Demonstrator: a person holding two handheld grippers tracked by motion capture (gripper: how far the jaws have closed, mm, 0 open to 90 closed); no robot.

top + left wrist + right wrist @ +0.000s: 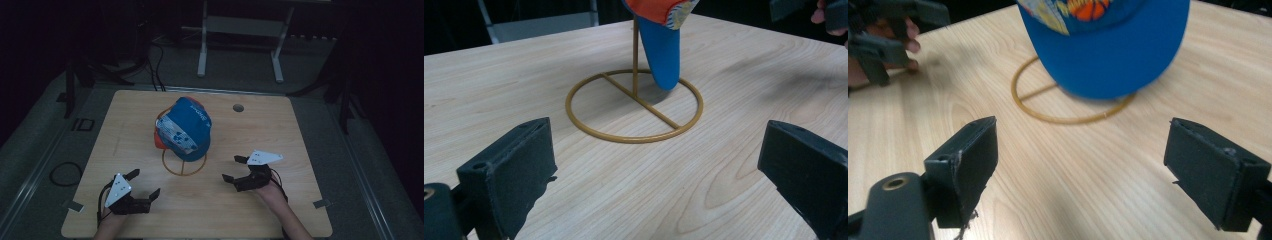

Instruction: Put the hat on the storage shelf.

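Observation:
A blue cap [186,127] with an orange and patterned panel hangs on a thin gold wire stand [183,164] in the middle of the wooden table [130,115]. The stand's round base ring [634,106] lies flat, and the cap's blue brim [1108,55] droops over it. My left gripper [145,185] rests near the front left, open and empty, aimed at the stand. My right gripper [235,169] sits at the front right, open and empty, also facing the cap. Both stand well apart from the stand.
A round hole [238,107] is cut in the table's back right. A white metal frame [240,35] stands on the floor beyond the table. A coiled cable [66,173] lies on the floor at the left. The surroundings are dark.

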